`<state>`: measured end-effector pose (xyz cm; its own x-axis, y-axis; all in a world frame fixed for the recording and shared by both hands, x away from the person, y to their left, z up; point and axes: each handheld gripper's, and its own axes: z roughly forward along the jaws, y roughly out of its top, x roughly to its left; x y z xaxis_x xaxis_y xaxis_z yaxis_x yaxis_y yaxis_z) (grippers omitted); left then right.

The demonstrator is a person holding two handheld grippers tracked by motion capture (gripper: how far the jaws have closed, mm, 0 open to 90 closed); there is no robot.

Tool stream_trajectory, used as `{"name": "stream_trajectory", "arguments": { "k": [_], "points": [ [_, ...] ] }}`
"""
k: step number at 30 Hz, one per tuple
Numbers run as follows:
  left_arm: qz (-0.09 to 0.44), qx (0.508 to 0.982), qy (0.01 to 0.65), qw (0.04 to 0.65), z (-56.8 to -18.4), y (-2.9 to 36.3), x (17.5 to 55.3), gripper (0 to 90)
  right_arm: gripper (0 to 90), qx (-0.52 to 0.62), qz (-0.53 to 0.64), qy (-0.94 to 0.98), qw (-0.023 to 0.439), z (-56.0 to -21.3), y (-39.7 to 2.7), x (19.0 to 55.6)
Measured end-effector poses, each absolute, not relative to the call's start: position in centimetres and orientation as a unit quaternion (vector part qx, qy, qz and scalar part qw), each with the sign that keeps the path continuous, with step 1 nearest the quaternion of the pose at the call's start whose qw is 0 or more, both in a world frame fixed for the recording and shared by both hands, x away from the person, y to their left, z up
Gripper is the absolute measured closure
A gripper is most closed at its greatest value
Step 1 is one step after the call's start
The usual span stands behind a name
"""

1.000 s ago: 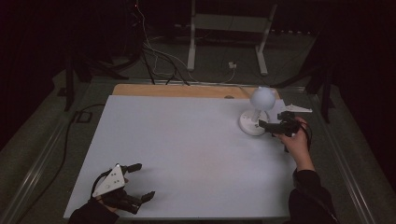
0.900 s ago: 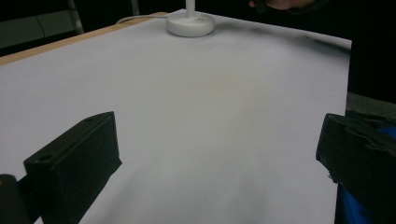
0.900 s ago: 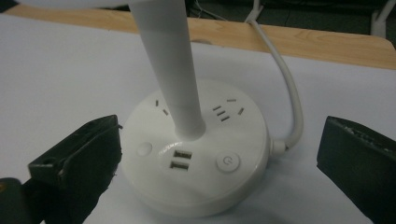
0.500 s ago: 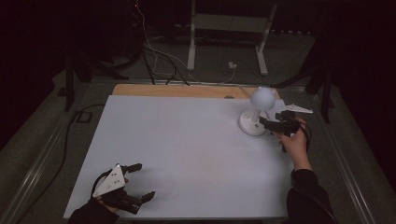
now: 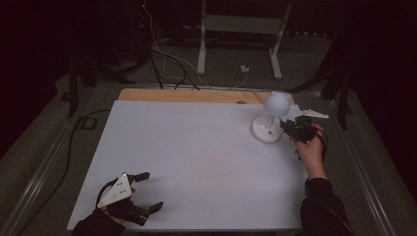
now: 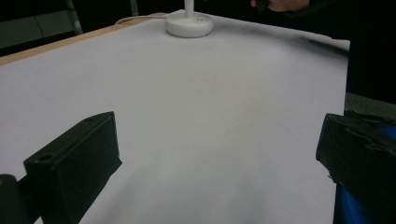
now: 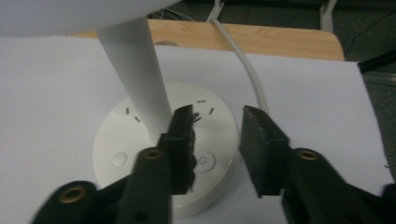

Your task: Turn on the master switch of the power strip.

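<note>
From the high view, the white desk lamp (image 5: 269, 123) stands near the worktop's far right corner with the right gripper (image 5: 290, 129) just beside its base, while the left gripper (image 5: 146, 192) rests at the near left corner, jaws wide apart. The left gripper view shows those jaws spread over bare white worktop (image 6: 224, 107), the lamp far off. In the right gripper view the jaws have just been closing and stand narrowed over the base's power button (image 7: 204, 161) with nothing between them; pressing off-centre could, I judge, miss the button or nudge the light base.
</note>
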<state>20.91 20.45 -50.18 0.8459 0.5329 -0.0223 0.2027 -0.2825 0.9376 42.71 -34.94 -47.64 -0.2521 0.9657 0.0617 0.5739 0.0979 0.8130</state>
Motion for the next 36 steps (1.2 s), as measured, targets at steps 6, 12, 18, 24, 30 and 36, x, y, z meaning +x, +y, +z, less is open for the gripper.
{"name": "stream_trajectory", "arguments": {
  "k": [6, 12, 18, 24, 30, 36],
  "points": [
    [0.150, 0.787, 0.234, 0.550, -50.2, 20.4, 20.9, 0.0, 78.1, 0.556, 0.383, 0.690, 0.262, -47.5, -34.5, 42.7],
    [0.151, 0.787, 0.233, 0.550, -50.2, 20.4, 20.9, 0.0, 89.7, 0.558, 0.384, 0.689, 0.259, -47.6, -34.4, 42.9],
    [0.150, 0.788, 0.233, 0.551, -50.2, 20.4, 20.9, 0.0, 89.9, 0.552, 0.386, 0.693, 0.255, -48.1, -34.2, 43.0],
    [0.151, 0.787, 0.233, 0.550, -50.2, 20.4, 20.9, 0.0, 89.9, 0.558, 0.381, 0.694, 0.250, -48.9, -34.1, 43.2],
    [0.151, 0.788, 0.233, 0.550, -50.2, 20.4, 20.9, 0.0, 90.0, 0.562, 0.375, 0.695, 0.247, -49.3, -33.9, 43.2],
    [0.151, 0.788, 0.232, 0.550, -50.2, 20.4, 20.9, 0.0, 90.0, 0.556, 0.370, 0.700, 0.252, -49.8, -33.7, 43.2]
  ]
}}
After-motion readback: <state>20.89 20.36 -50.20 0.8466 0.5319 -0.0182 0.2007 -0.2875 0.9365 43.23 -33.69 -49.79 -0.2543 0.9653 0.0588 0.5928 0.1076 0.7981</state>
